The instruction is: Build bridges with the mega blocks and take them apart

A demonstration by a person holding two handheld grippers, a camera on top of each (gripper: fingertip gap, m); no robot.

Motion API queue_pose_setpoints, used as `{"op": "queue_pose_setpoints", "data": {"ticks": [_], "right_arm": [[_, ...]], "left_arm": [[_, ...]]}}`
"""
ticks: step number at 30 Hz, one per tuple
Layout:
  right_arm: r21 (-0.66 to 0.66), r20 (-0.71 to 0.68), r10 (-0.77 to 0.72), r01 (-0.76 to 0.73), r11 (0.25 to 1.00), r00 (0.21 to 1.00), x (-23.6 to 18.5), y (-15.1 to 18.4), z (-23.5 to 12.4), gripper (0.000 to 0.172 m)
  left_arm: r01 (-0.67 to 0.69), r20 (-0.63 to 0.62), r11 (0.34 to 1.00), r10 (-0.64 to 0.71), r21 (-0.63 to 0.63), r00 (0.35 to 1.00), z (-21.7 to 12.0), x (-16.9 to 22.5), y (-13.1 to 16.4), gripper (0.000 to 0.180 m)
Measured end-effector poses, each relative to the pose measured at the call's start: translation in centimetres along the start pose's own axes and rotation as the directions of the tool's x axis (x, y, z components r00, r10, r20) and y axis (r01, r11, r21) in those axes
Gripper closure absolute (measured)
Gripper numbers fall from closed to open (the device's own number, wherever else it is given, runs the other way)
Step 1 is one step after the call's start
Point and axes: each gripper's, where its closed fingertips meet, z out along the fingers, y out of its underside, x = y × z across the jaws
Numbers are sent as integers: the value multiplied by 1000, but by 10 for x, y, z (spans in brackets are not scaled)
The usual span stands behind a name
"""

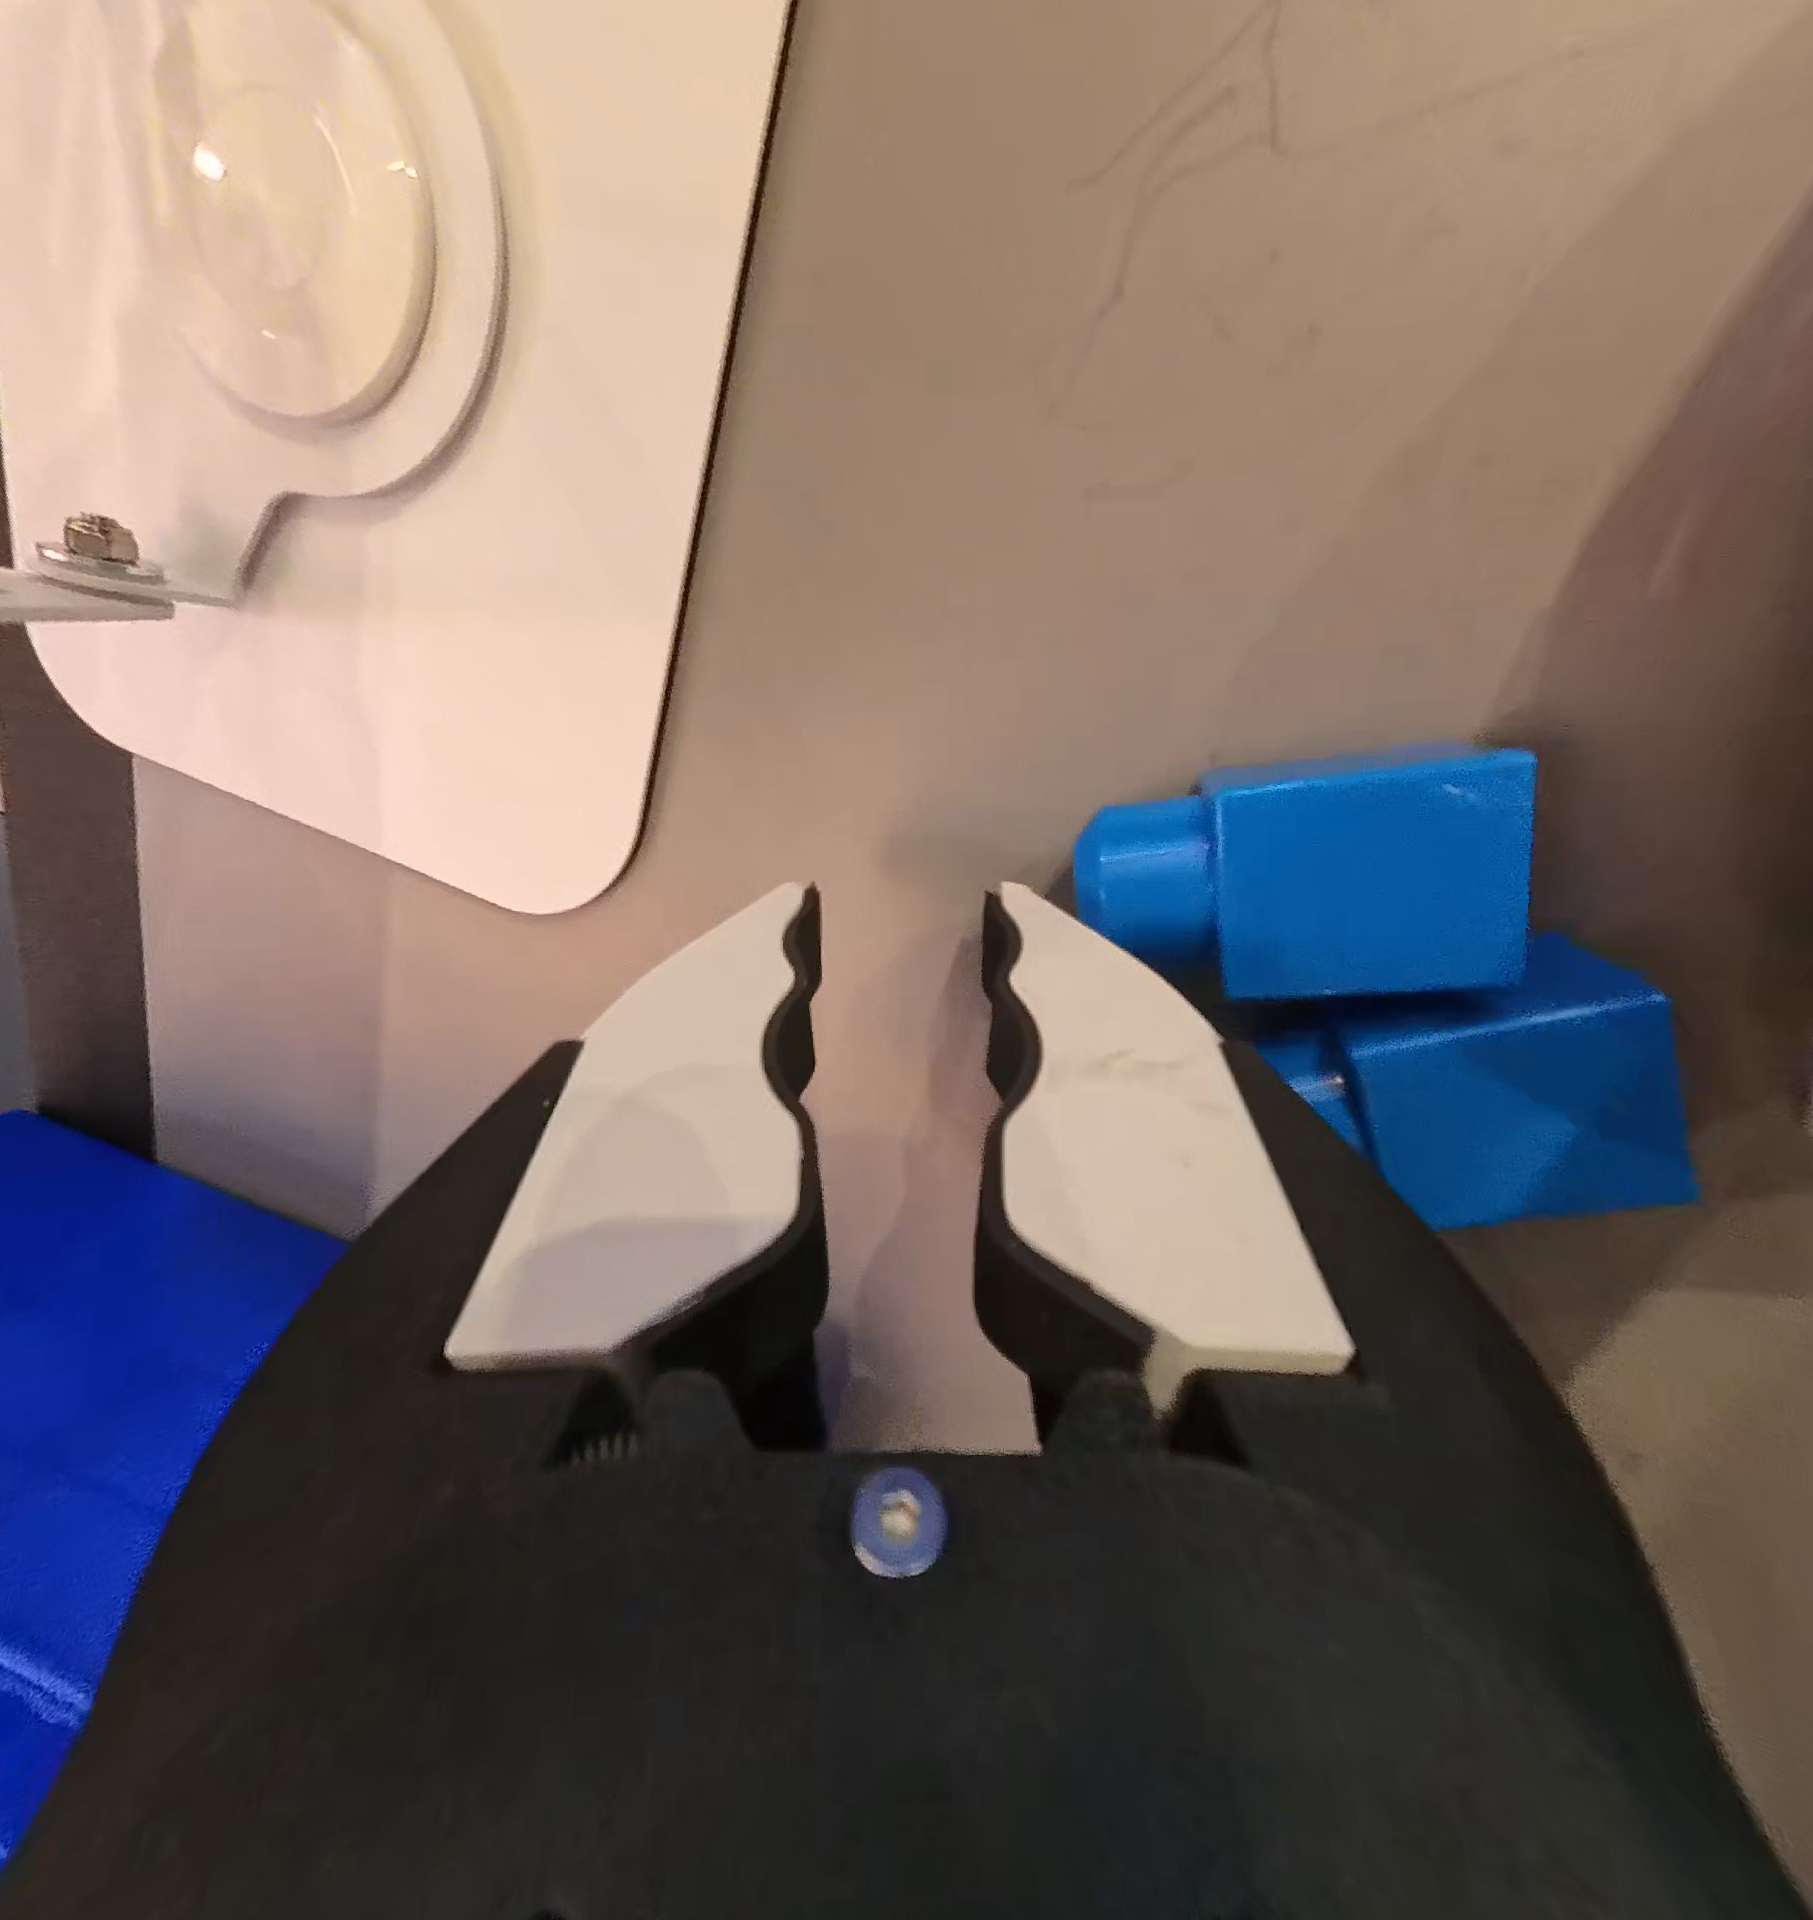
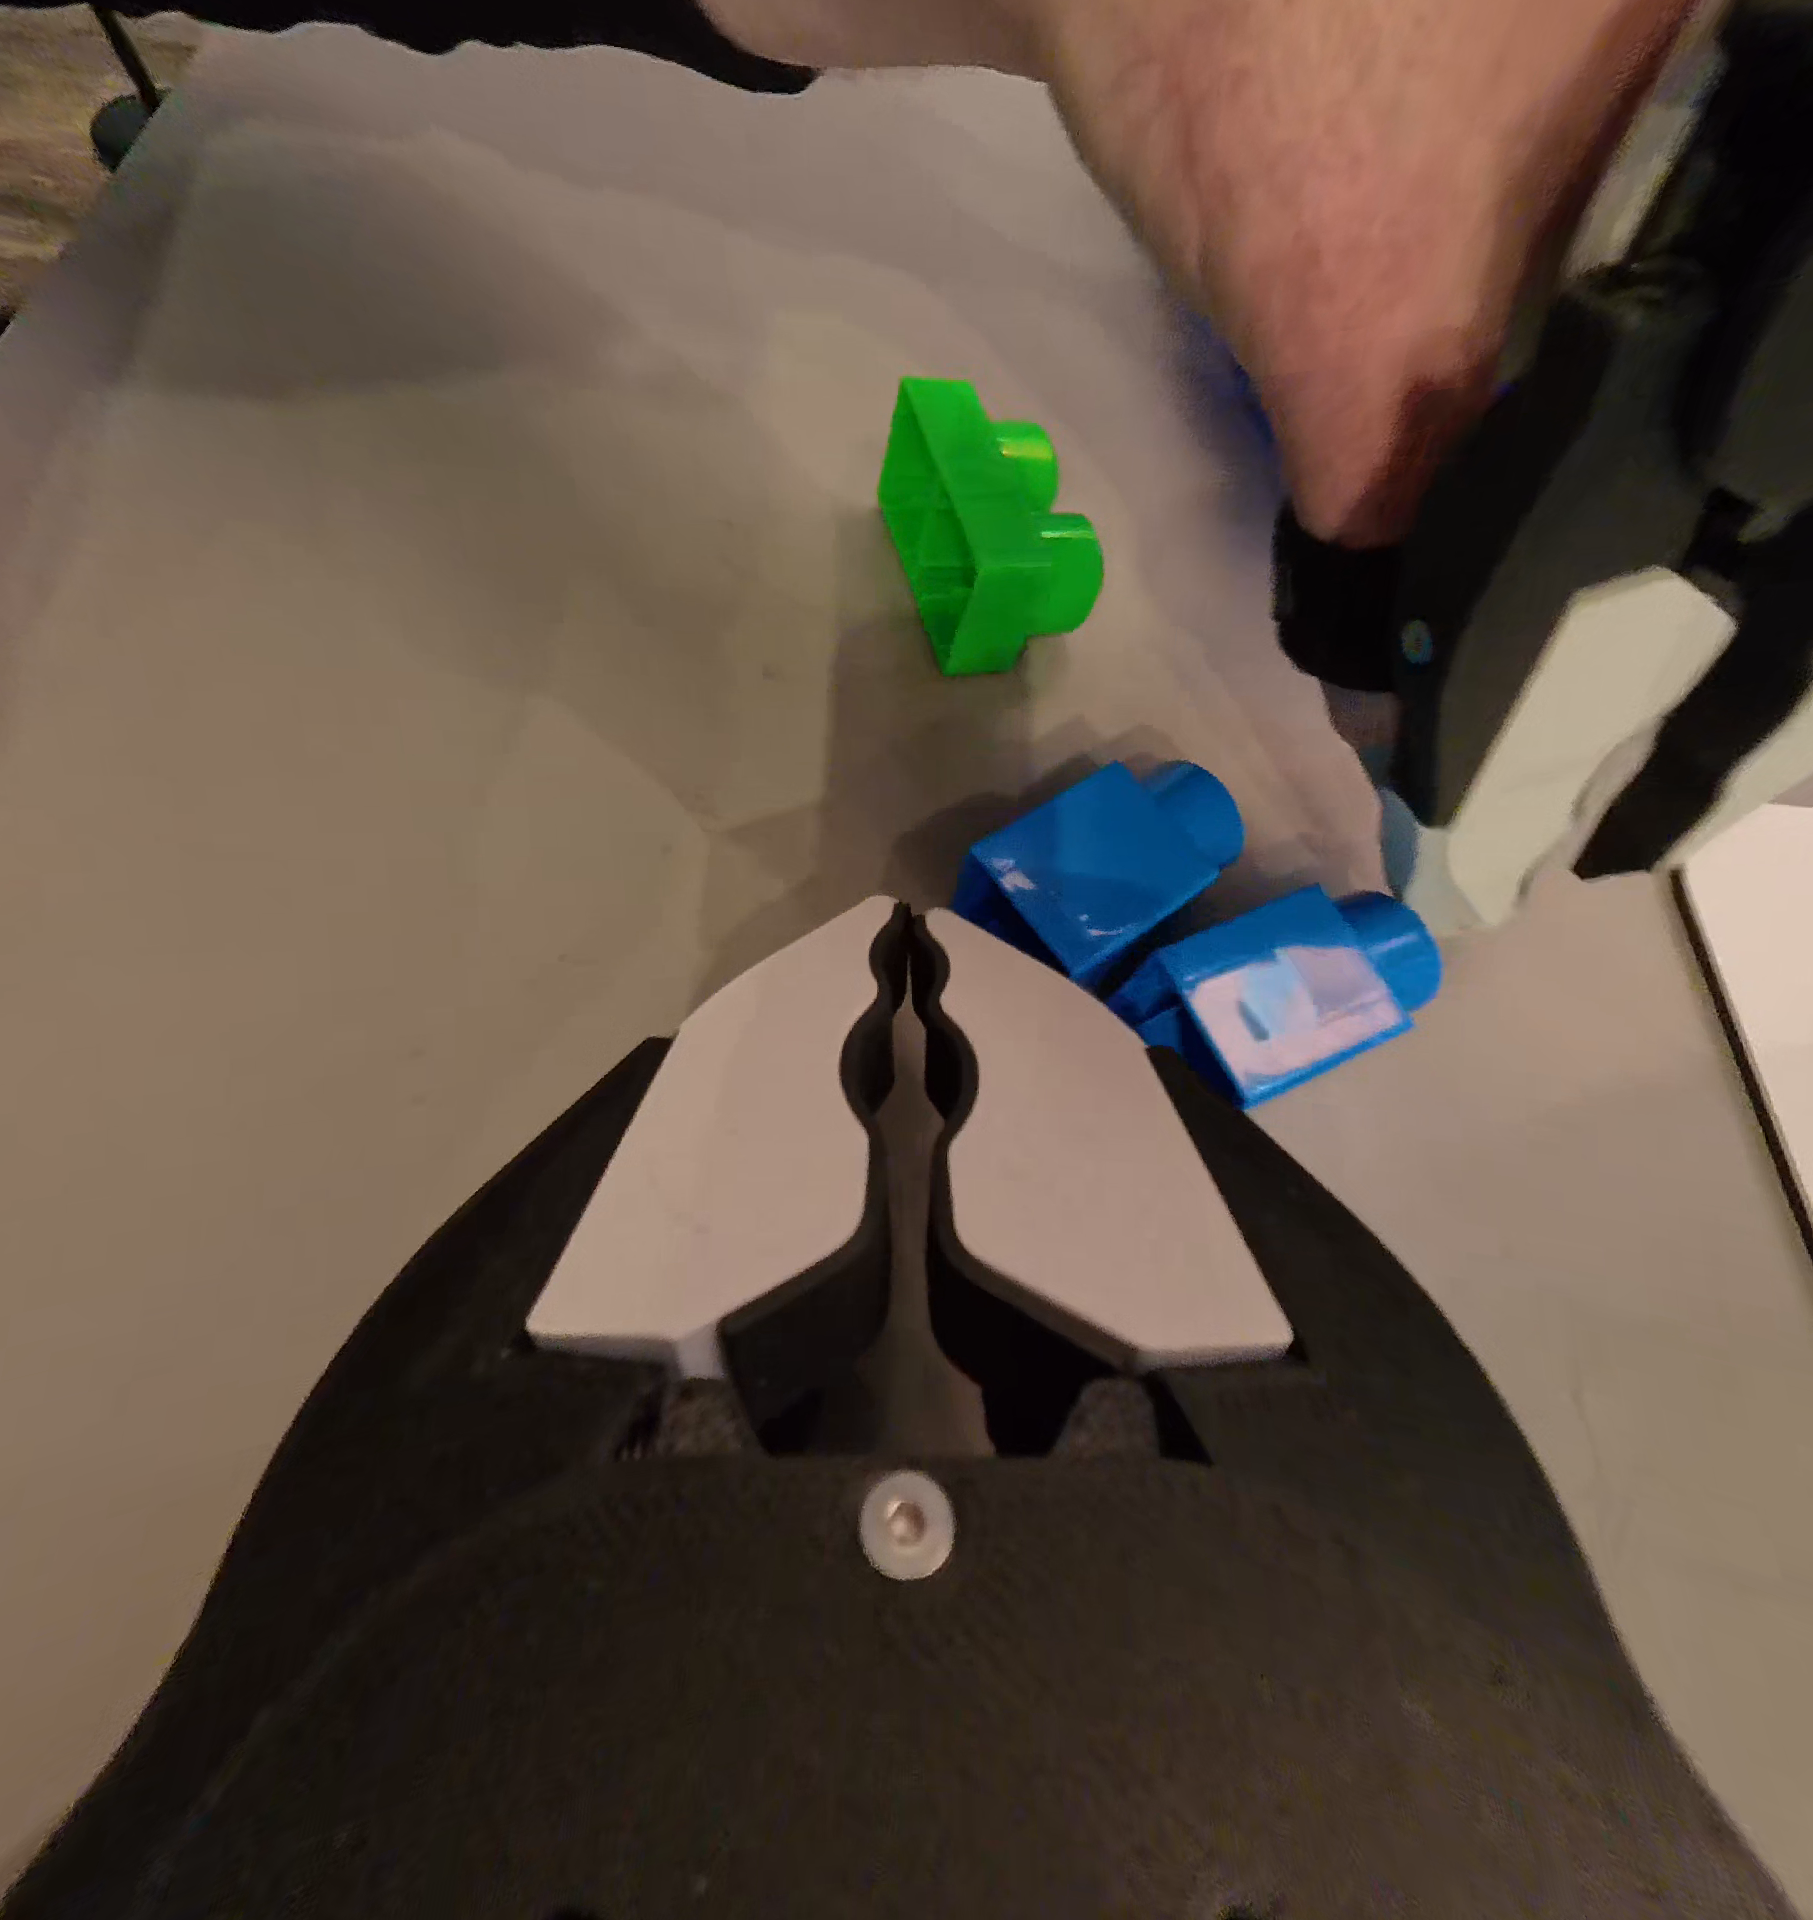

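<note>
Mega blocks are all loose on the grey table [image 2: 414,831], none stacked. I see two blue single-stud blocks lying on their sides, touching: one [image 2: 1099,873] just beyond my right fingertips, the other [image 2: 1297,997] beside it, partly tucked under it in the left wrist view. A green two-stud block [image 2: 985,530] lies on its side farther out, well apart from the blue pair.

Right gripper [image 2: 907,920]: jaws together, tips meeting on nothing, just beside the nearer blue block, not touching it as far as I can tell.

Left gripper [image 1: 902,899]: jaws apart, bare table between the pads. Blue pair sits to its right, near the fingertip; contact unclear. A white board [image 1: 362,520] lies ahead-left, a dark blue surface [image 1: 71,1351] at lower left.

A hand [image 2: 1349,260] holds the left gripper in the right wrist view, blurred.
</note>
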Motion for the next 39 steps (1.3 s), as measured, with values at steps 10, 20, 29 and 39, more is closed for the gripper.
{"op": "queue_pose_setpoints", "data": {"ticks": [10,20,29,39], "right_arm": [[0,-65,80,-80,997,995,20,10,-14,172],[-76,-170,167,-182,980,971,34,21,-7,149],[-104,-213,157,-182,978,964,47,21,2,157],[-107,-198,177,-201,974,964,63,21,7,162]], "left_arm": [[32,-45,999,-32,5,998,-14,14,18,142],[-16,-125,1000,19,25,992,-27,42,40,131],[-10,-148,999,16,40,989,-16,43,37,135],[-31,-160,999,33,19,987,-13,40,40,141]]}}
